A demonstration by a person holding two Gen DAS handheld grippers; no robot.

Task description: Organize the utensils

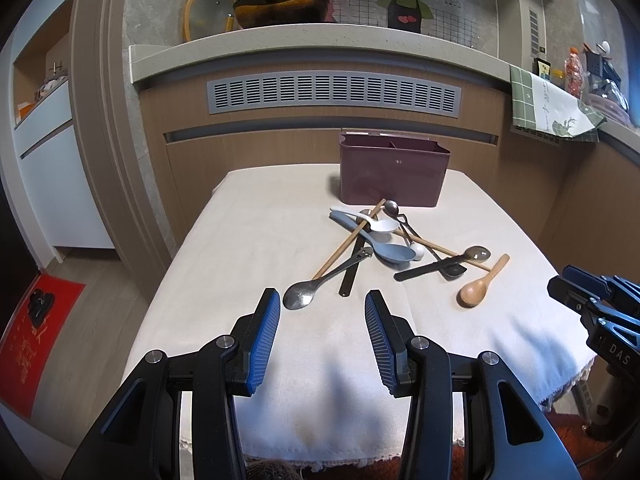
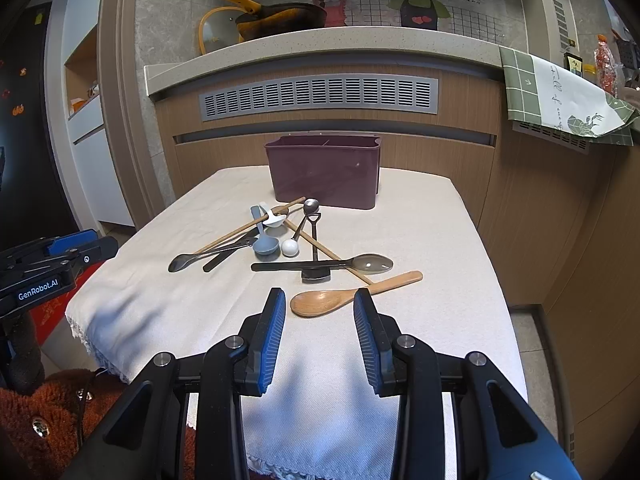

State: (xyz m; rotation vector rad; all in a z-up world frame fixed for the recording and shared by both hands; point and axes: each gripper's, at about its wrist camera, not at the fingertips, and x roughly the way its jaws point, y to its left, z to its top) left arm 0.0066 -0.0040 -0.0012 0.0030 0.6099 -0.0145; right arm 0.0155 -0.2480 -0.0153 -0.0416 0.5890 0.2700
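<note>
A maroon utensil box [image 1: 394,174] [image 2: 324,176] with a divider stands at the far side of the cloth-covered table [image 1: 248,248] [image 2: 432,232]. In front of it lies a heap of several utensils: chopsticks [image 1: 348,240], a metal spoon [image 1: 298,298] [image 2: 180,263], a grey-blue plastic spoon [image 1: 396,252] [image 2: 265,246], a white spoon [image 1: 380,225], a clear-bowled spoon [image 2: 370,262]. A wooden spoon [image 1: 474,290] [image 2: 320,301] lies apart, nearest the right gripper. My left gripper [image 1: 322,300] hangs open over bare cloth just short of the metal spoon. My right gripper [image 2: 320,300] is open, its fingertips flanking the wooden spoon's bowel end from above.
A counter [image 1: 320,46] with a yellow-handled pan [image 1: 280,8] and a glass lid rises behind the table. A green checked towel [image 2: 560,92] hangs at the right. A red mat [image 1: 36,332] lies on the floor at the left. The table's near edge has a lace trim.
</note>
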